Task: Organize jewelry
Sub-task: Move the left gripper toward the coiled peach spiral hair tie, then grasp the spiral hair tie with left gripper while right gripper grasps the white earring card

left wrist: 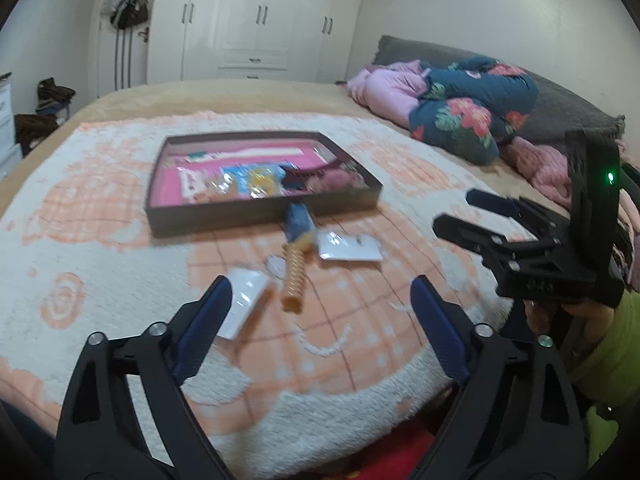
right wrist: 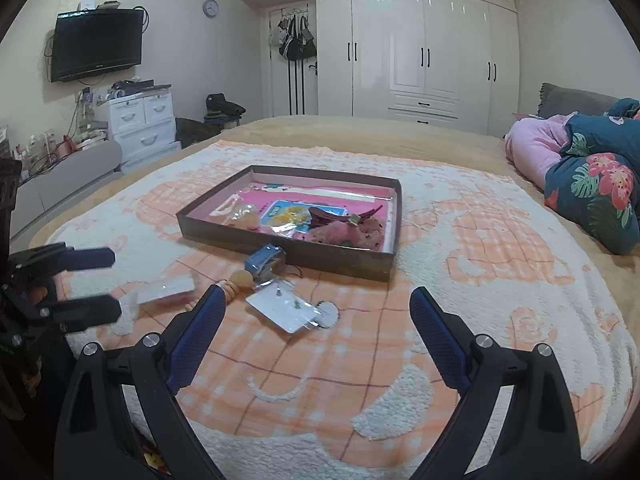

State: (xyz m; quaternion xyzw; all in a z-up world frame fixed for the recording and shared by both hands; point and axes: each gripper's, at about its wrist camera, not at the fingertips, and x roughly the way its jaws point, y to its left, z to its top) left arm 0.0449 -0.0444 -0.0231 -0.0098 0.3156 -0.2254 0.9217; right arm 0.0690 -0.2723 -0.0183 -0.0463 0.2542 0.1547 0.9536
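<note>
A dark shallow box with a pink lining lies on the bed and holds packets and hair pieces. In front of it lie a blue item, an orange spiral hair clip, a white earring card and a clear packet. My left gripper is open and empty, just short of the clip. My right gripper is open and empty, near the earring card.
A peach and white blanket covers the bed. Pink and floral bedding is piled at the right. White wardrobes stand behind, and a TV with drawers at the left.
</note>
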